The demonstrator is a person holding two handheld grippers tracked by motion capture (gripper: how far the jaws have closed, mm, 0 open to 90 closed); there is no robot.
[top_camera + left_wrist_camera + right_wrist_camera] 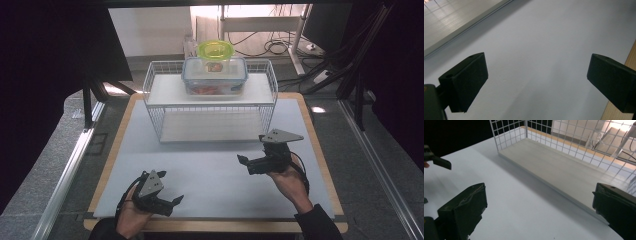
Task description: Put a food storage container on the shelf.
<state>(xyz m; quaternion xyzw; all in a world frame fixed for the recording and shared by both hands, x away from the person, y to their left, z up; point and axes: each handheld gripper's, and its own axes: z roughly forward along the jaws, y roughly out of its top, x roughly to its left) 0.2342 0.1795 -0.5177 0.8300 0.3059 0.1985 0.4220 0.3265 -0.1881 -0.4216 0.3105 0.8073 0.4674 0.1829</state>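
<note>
A white wire rack [155, 107] with two shelves stands at the back of the table. On its top shelf sits a clear box with a blue rim [215, 75], and a yellow-green lidded bowl [215, 50] rests on that box. My left gripper [172, 204] is low over the mat near the front left edge, open and holding nothing; in its own view the left gripper [536, 72] has bare mat between its jaws. My right gripper [245, 165] hovers open at front right of the rack, and the right gripper [539, 202] faces the bare lower shelf [564, 167].
A pale mat [210, 170] covers the wooden table [325, 170], whose edge [631, 55] lies close beside the left gripper. One jaw of the left gripper [439, 161] appears at the left of the right gripper view. Cables and a metal frame lie on the floor behind the table.
</note>
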